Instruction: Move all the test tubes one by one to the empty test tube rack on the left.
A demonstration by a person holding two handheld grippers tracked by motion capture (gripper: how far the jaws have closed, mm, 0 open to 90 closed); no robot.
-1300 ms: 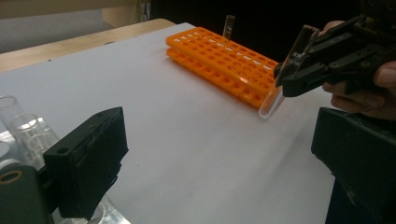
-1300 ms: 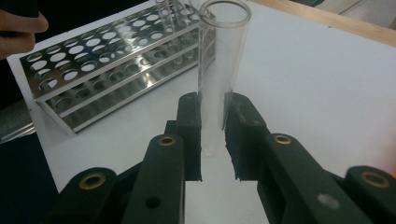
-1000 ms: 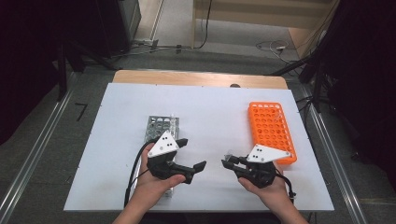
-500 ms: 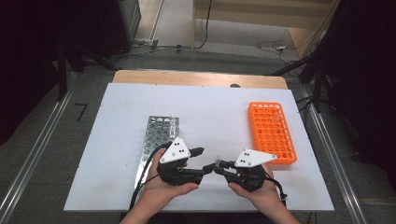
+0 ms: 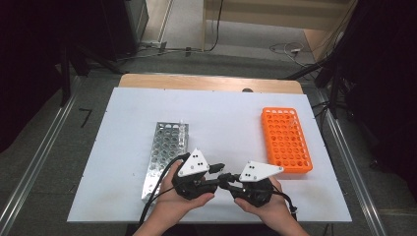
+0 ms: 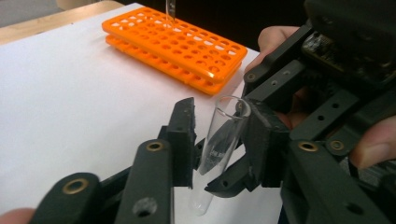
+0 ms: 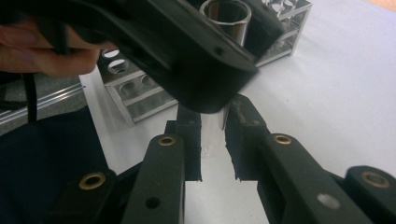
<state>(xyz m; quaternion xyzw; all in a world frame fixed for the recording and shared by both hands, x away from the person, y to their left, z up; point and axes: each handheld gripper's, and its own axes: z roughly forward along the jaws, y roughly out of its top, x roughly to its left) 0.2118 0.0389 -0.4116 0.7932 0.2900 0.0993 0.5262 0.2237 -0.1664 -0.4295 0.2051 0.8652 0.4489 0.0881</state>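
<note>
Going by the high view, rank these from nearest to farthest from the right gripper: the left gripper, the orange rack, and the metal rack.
From the right gripper:
1. Left gripper, tips almost meeting it, just to its left.
2. Orange rack, up and to the right.
3. Metal rack, on the left, beyond the left gripper.

Two racks – one orange [image 5: 286,140], one metal [image 5: 164,152] – two grippers, two glass tubes.
</note>
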